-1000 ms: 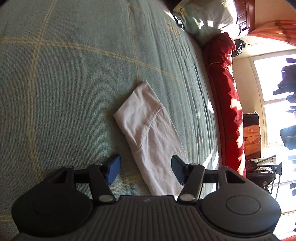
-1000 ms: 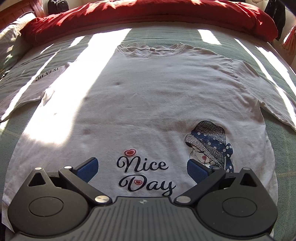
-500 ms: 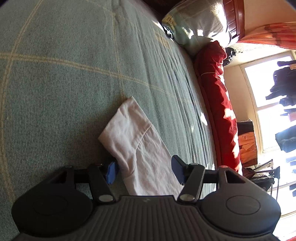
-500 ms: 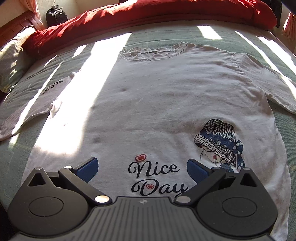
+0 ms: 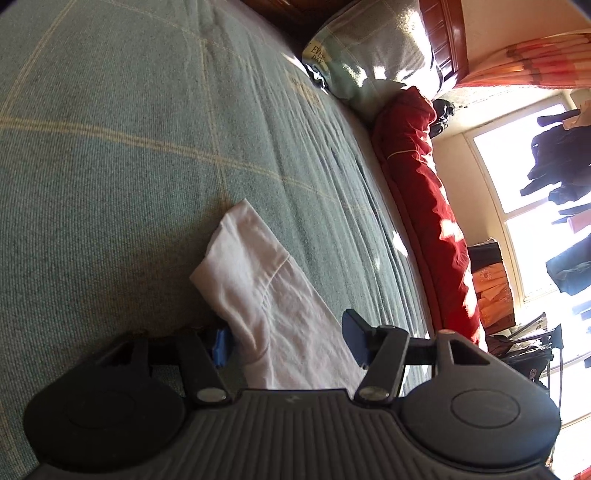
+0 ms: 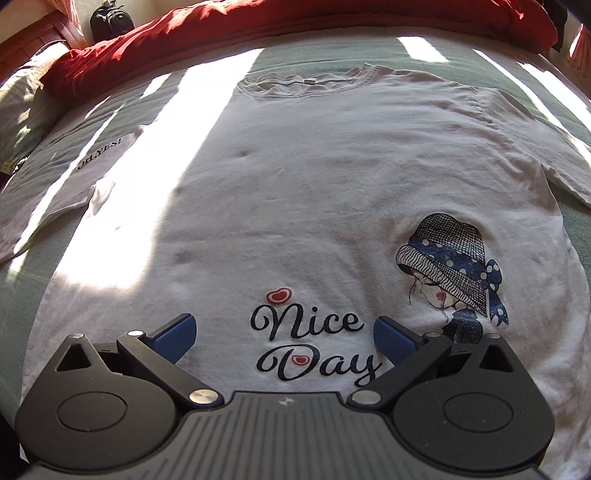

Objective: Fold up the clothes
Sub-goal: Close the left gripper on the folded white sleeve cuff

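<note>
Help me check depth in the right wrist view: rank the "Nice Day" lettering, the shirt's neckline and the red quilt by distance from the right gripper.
1. "Nice Day" lettering, between the fingers.
2. Neckline, straight ahead, mid-bed.
3. Red quilt, along the bed's far edge.

The left gripper (image 5: pixel 288 341), a black plastic two-finger tool with blue pads, is held low and rolled onto its side, its jaws spread wide apart. Its left blue pad (image 5: pixel 220 346) is mostly hidden, only a sliver of it showing, while the right pad stands clear. The right gripper (image 6: pixel 283 334), of the same black build with blue pads, is held level and tipped forward and downward. Its jaws are likewise spread wide, with both pads (image 6: pixel 173 338) fully in sight and nothing gripped between them.
</note>
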`<state>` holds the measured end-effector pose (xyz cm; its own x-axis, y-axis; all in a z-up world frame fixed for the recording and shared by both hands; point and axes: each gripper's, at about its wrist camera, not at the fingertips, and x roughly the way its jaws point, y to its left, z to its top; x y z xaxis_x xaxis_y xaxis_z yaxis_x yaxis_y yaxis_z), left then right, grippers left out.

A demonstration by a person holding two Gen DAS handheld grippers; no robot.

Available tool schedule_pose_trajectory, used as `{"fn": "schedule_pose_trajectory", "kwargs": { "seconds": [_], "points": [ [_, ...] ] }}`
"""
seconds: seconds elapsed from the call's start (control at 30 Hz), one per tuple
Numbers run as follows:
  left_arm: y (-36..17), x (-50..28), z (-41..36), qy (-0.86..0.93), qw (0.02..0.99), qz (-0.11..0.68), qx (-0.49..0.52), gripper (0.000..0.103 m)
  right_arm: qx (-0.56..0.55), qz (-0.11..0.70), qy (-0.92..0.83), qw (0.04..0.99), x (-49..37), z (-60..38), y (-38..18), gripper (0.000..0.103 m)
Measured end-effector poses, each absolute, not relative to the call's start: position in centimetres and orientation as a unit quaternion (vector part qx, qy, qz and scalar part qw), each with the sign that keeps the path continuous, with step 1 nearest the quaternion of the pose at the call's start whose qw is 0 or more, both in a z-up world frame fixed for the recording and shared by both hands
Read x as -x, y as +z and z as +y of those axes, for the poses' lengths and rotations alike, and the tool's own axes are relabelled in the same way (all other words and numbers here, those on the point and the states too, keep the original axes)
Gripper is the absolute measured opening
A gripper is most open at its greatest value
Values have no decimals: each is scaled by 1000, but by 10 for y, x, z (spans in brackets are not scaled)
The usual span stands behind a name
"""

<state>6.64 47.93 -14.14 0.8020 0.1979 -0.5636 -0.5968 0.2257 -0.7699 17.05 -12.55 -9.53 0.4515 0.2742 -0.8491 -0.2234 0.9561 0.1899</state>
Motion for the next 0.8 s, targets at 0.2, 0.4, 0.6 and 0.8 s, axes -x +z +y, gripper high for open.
{"fn": "schedule_pose_trajectory", "kwargs": {
  "seconds": [0.2, 0.4, 0.6, 0.8],
  "points": [
    [-140, -73, 482, 277, 764, 187, 552, 45, -9, 495, 140, 857, -169, -121, -98, 103],
    [-129, -86, 475, 327, 771, 251, 485, 14, -12, 489, 135, 862, -166, -121, -98, 103],
    [-107, -102, 463, 348, 781, 296, 425, 11, -3, 488, 138, 862, -163, -121, -90, 103],
    [-77, -114, 448, 352, 796, 318, 375, 10, -9, 461, 139, 877, -154, -135, -71, 103]
  ]
}}
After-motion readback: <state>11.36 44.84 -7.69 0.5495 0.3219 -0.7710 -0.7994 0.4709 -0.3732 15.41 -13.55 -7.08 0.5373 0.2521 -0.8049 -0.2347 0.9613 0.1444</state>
